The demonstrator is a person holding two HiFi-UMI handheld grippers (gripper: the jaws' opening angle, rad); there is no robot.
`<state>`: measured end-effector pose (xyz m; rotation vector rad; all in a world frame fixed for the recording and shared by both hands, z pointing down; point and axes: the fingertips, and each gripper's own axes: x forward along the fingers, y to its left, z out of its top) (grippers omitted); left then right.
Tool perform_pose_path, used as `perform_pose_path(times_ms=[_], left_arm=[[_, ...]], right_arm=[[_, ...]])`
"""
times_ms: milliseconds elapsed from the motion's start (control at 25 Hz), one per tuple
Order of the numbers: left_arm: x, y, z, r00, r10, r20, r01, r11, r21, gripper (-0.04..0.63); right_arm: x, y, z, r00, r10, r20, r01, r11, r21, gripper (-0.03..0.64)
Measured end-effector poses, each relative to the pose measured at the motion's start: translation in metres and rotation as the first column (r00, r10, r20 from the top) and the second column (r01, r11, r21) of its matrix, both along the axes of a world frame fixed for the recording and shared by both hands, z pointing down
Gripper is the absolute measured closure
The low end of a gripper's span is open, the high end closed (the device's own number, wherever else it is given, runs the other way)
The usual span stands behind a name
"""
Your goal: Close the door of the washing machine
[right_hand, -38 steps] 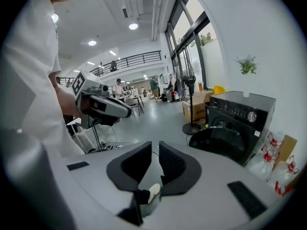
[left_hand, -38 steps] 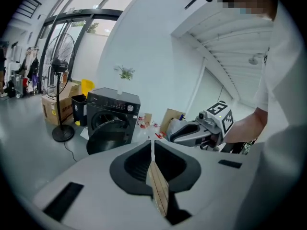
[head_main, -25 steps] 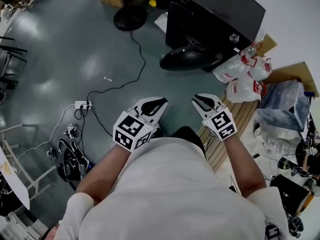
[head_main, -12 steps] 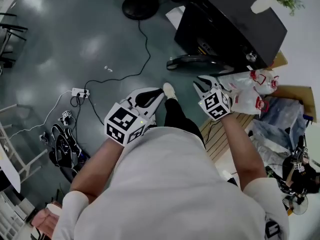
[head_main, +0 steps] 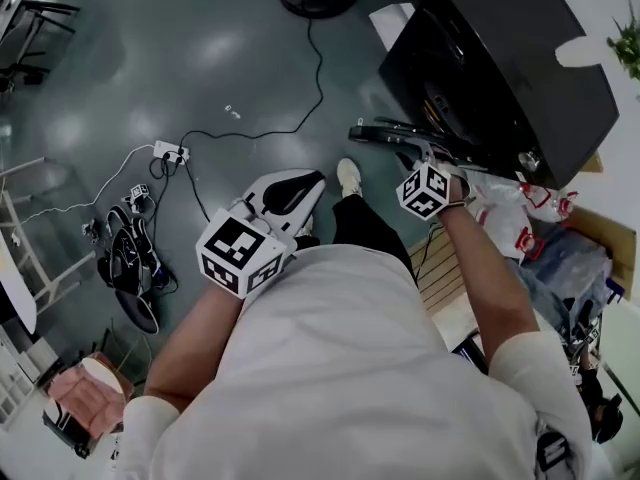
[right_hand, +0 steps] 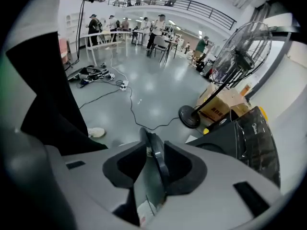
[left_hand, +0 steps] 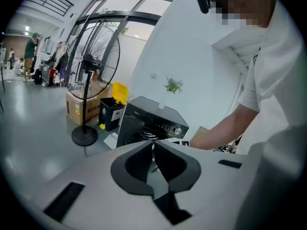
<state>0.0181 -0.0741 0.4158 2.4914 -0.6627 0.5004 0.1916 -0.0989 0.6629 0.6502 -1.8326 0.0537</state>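
Door (head_main: 395,131) of the black washing machine (head_main: 500,58) stood swung out over the floor, not yet closed. The right tool (right_hand: 154,152), its jaws just opened, straddled the door's rim unclamped. The left tool (left_hand: 153,150) was closed and empty. The closing push remained.

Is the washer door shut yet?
No, the door stands swung out, away from the front of the washer.
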Motion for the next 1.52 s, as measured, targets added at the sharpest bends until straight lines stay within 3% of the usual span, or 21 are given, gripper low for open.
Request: perform_pose_path(times_ms=[440,680,1520], left_arm=[[-0.012,-0.021,0.006,0.995,-0.093,0.037,0.093,0.995,-0.017,0.574],[-0.013,-0.032,0.005,0.991,-0.122,0.048,0.123,0.992,-0.011,0.574],[-0.002,-0.058,0.0,0.99,-0.127,0.06,0.126,0.992,0.023,0.574]], right_arm=[[0.008,-0.012,0.047,0.969,-0.187,-0.164,0.178,0.982,-0.065,0.482],[0.009,-0.009,0.057,0.945,-0.261,-0.199,0.25,0.965,-0.078,0.525],[0.021,-0.054,0.056,0.971,-0.146,-0.187,0.146,0.989,-0.018,0.534]])
